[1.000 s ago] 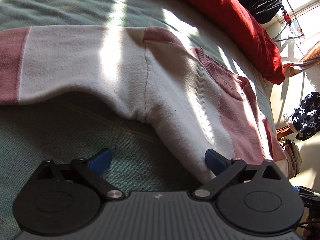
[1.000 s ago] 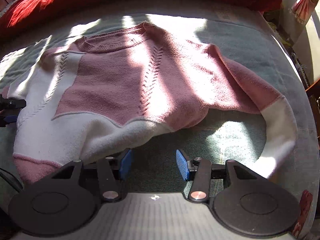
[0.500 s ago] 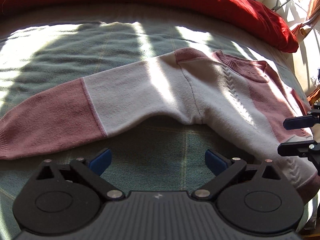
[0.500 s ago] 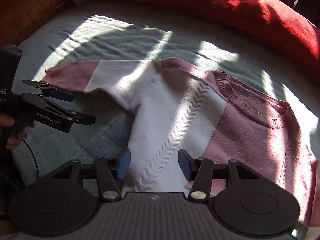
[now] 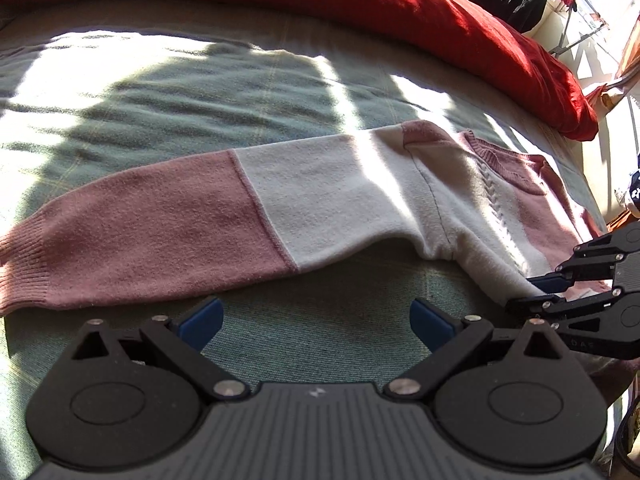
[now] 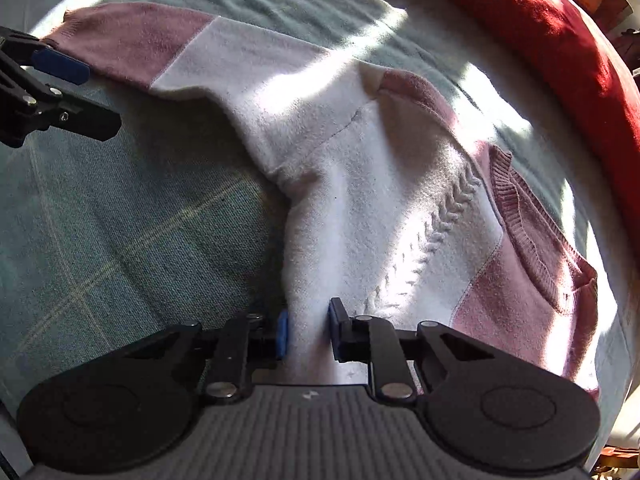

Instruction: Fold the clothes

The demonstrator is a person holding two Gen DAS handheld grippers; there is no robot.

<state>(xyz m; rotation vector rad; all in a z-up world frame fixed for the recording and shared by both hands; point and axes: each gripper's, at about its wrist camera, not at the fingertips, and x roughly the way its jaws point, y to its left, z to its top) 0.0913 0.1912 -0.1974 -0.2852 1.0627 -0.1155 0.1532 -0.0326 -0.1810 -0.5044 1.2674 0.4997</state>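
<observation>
Right gripper (image 6: 306,334) pinches the side edge of the sweater (image 6: 384,184), which lies spread flat on the bed (image 5: 248,88). Left gripper (image 5: 316,322) hangs spread wide just short of the outstretched sleeve (image 5: 152,224), likely ready to take it for a fold.

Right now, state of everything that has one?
sweater: spread flat on the bed, unfolded, sleeve stretched out sideways.
right tongs: closed on the sweater's side edge.
left tongs: open, holding nothing, just short of the sleeve.
red pillow: lying along the far edge of the bed.
</observation>
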